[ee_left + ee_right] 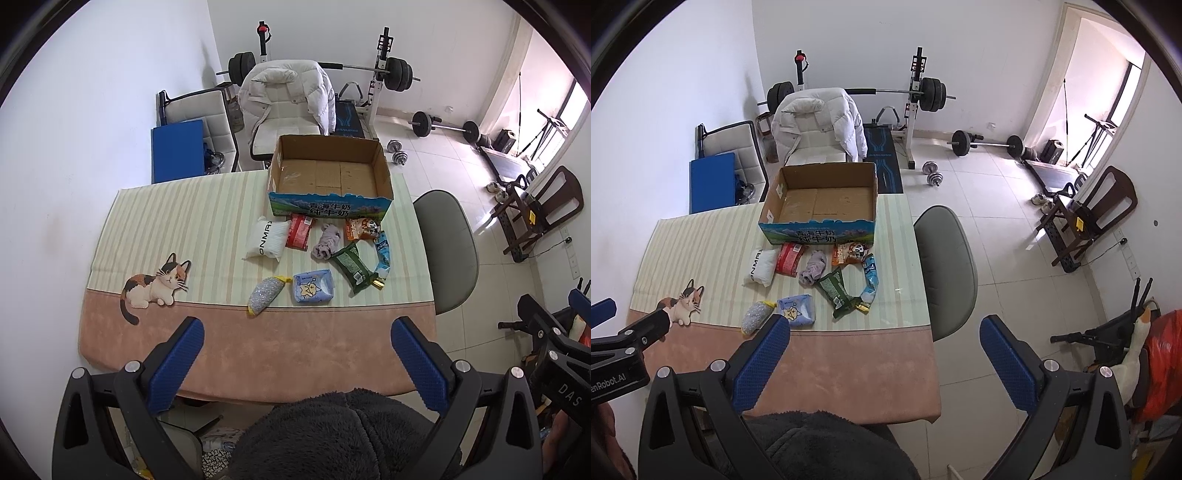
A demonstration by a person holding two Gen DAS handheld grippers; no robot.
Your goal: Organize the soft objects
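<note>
From the left wrist view, the left gripper (pixel 297 363) hangs above the near edge of the desk (pixel 110 332), fingers (pixel 176 365) spread wide and holding nothing. The soft objects lie in a cluster just near of the empty cardboard box (pixel 328 173) at the far side: a white pack (pixel 266 240), a red packet (pixel 300 231), a purple cloth (pixel 327 242), a green bag (pixel 354 266), a blue tissue pack (pixel 313 286) and a silver scrubber (pixel 263 294).

From the right wrist view, the right gripper (pixel 884 363) is likewise wide and empty, near the desk's right corner. Nothing seems boxed yet; I judge the first pick is ahead, calling for a reach toward the nearest item, perhaps the blue tissue pack (pixel 796 311).
</note>
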